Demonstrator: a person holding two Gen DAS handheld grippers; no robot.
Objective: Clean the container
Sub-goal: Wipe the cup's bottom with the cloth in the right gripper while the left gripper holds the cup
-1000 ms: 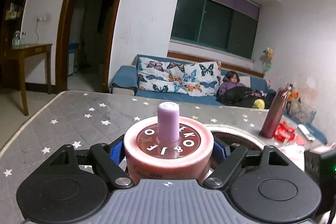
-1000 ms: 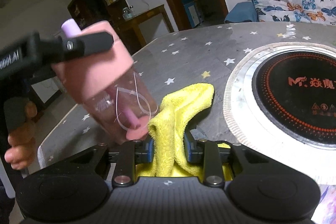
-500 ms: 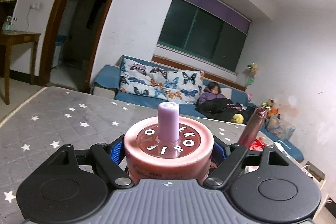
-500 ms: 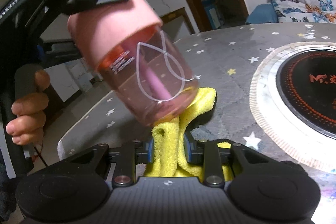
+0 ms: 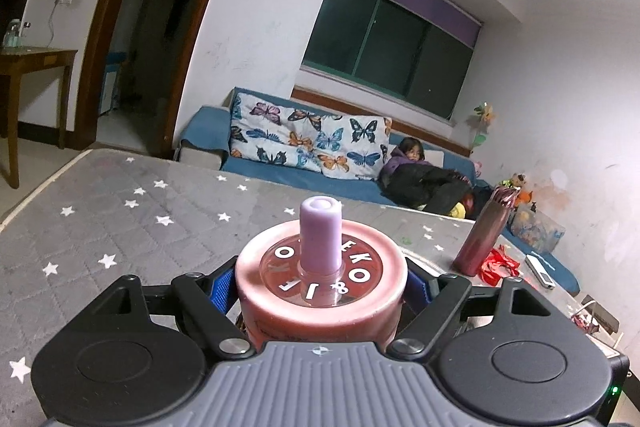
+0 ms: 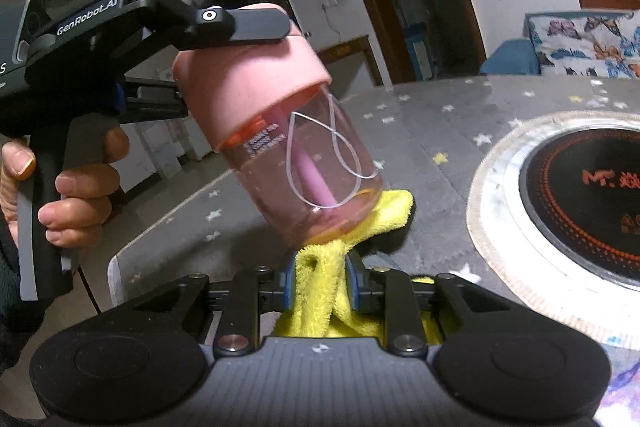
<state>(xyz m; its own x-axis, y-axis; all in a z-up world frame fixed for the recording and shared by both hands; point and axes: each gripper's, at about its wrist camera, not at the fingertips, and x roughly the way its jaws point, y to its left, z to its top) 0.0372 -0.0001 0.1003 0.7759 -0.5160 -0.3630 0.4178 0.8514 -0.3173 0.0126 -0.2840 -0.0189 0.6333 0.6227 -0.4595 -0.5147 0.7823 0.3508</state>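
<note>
Cloth [image 6: 320, 291], a yellow microfibre one, sits bunched in the right gripper [image 6: 320, 287], whose jaws have just been closing and now clench it, its upper fold touching the bottom edge of the pink straw bottle [image 6: 304, 163]. That bottle hangs tilted above the grey star-patterned counter [image 6: 432, 131], lid end up, grasped around its pink lid [image 5: 320, 291] by the left gripper [image 5: 320, 287], with the induction hob [image 6: 580, 195] farther off. Wiping the outside looks like the step in hand, and the next move likely calls for rubbing the cloth along the clear wall while the left jaws hold firm.
</note>
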